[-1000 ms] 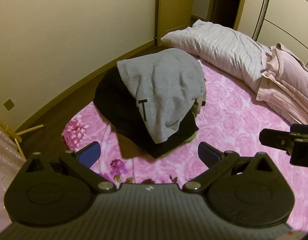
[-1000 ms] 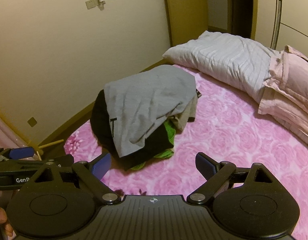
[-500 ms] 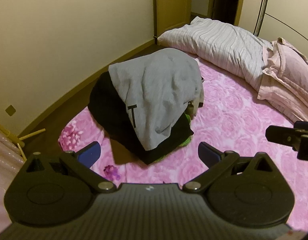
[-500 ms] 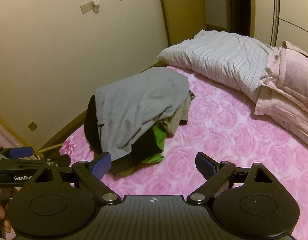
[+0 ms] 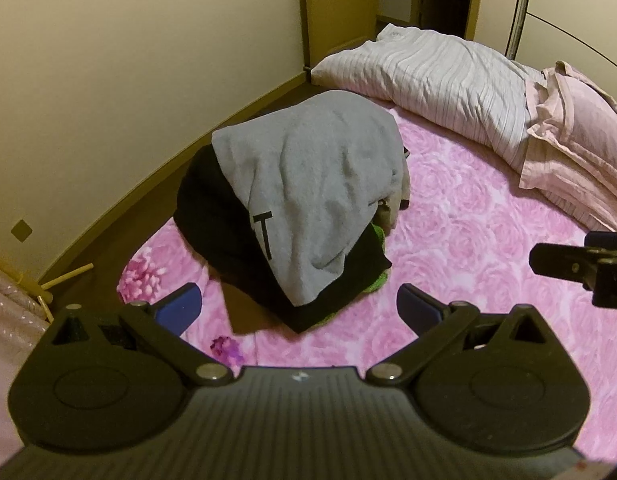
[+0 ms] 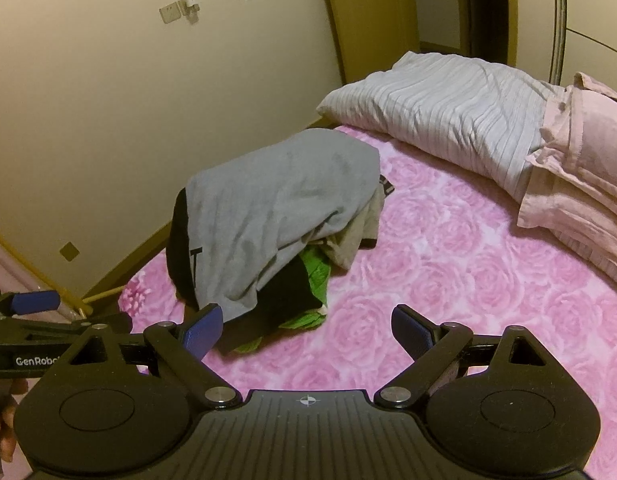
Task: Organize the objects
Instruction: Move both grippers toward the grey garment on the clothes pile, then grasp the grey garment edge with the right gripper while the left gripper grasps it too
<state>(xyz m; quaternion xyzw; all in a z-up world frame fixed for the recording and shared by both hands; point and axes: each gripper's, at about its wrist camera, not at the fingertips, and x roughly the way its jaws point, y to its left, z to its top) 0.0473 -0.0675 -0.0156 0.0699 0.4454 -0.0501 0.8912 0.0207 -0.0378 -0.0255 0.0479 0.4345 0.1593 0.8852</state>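
Bed cover (image 5: 488, 240): spread across the near and middle ground, under everything on the bed.
Clothes pile (image 5: 308, 200): on the bed cover's left part, near the bed's left edge.
Top garment (image 6: 276, 216): draped over the pile, other garments poking out beneath on its near and right sides.
Striped pillow (image 5: 440, 80): far end of the bed, behind the pile.
Second pillow (image 6: 580, 168): right of the striped pillow, touching it.
Wall (image 6: 108, 120): left of the bed.
Door (image 6: 368, 12): far, behind the striped pillow.
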